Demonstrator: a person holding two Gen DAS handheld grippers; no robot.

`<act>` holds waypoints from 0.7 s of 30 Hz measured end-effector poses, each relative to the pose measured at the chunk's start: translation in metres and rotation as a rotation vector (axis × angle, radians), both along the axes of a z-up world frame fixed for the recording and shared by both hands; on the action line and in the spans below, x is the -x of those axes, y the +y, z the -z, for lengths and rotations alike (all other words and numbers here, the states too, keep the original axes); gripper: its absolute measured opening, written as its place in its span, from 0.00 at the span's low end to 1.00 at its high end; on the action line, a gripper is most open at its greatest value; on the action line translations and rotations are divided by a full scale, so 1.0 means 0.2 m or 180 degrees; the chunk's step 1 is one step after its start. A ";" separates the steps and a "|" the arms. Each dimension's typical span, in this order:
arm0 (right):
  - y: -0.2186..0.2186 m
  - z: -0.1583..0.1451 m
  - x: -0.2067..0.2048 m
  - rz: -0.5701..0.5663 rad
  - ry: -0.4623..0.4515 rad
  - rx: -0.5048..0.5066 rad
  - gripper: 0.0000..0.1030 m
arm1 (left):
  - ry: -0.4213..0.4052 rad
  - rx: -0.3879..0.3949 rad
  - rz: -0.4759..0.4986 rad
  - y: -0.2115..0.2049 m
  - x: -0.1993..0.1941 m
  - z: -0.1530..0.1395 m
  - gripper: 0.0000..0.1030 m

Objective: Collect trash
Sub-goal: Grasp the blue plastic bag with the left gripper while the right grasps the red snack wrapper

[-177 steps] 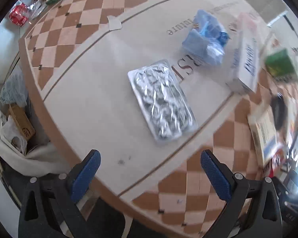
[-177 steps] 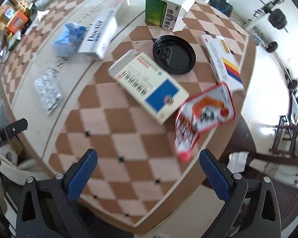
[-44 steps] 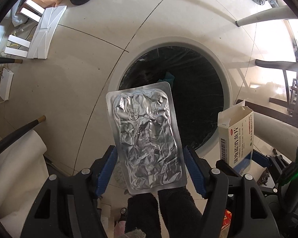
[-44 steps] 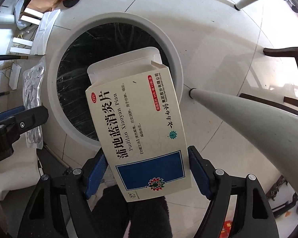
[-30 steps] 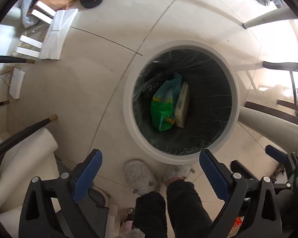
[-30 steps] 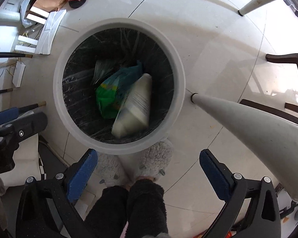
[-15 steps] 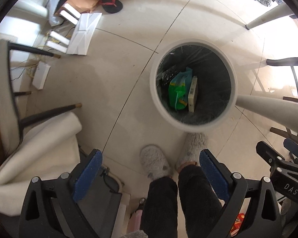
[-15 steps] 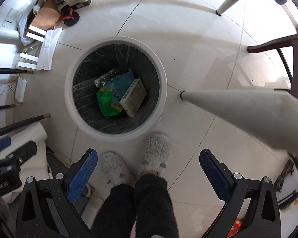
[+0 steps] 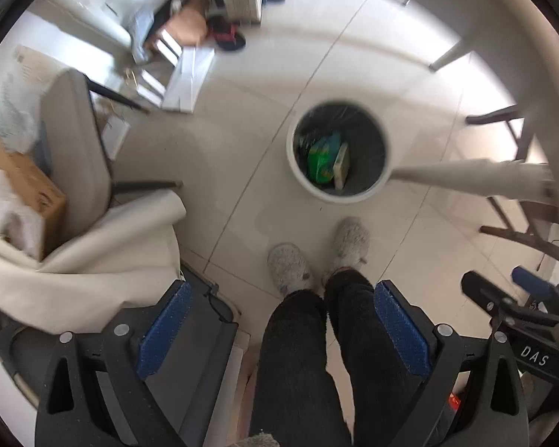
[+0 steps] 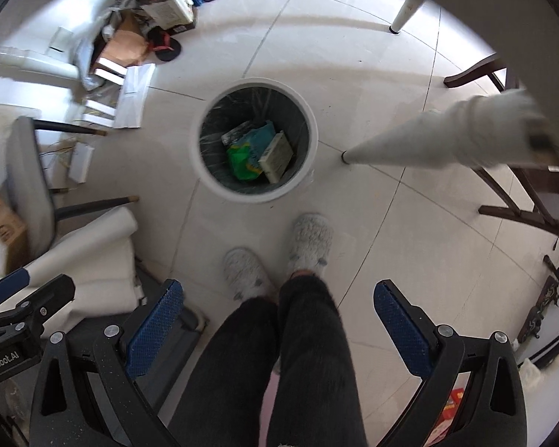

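Observation:
A round white trash bin [image 9: 294, 171] with a black liner stands on the tiled floor; it also shows in the right wrist view [image 10: 212, 182]. Inside lie a green bag [image 10: 242, 156], a cream medicine box [image 10: 277, 156] and a silver blister pack [image 10: 234, 132]. The box [image 9: 341, 165] and green bag [image 9: 320, 156] show in the left wrist view too. My left gripper [image 9: 281, 329] is open and empty, high above the floor. My right gripper [image 10: 277, 326] is open and empty, also high above the bin.
The person's legs and grey slippers [image 10: 309, 242] stand just before the bin. A white table leg [image 10: 428, 141] slants at the right. A grey chair [image 9: 74, 149], white cloth [image 9: 93, 260] and cardboard box [image 9: 29, 186] are left. Clutter [image 10: 138, 37] lies far left; dark wooden chairs [image 10: 521, 205] right.
Both grippers released the blister pack and medicine box into the bin about a second ago. Since then both have risen well away from the bin, which now looks smaller.

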State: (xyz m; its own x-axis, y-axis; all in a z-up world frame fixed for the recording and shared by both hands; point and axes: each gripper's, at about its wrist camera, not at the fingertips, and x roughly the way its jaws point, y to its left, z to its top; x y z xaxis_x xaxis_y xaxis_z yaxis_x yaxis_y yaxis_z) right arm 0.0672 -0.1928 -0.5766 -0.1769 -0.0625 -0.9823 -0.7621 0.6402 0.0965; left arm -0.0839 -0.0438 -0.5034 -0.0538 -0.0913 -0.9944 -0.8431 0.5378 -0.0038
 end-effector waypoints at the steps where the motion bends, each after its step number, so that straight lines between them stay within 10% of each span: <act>1: -0.01 -0.08 0.00 0.0027 0.0034 -0.0048 1.00 | -0.0043 -0.0076 0.0009 0.00 -0.01 -0.10 0.97; 12: 0.01 -1.11 -0.54 0.0715 -0.0121 -0.0849 1.00 | -0.0505 -0.1135 0.0295 0.24 -0.54 -0.91 1.00; 21: 0.13 -1.07 -1.55 0.1775 -0.0245 -0.0742 1.00 | -0.0198 -0.1164 0.0098 0.70 -1.15 -0.93 1.00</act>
State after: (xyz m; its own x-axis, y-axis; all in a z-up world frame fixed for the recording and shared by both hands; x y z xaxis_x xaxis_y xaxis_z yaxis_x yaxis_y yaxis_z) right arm 0.3781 -0.1677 -0.3621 -0.0488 0.2374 -0.9702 -0.3283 0.9136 0.2400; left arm 0.1469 0.0954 -0.3166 0.0107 0.2712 -0.9625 -0.8306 0.5383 0.1425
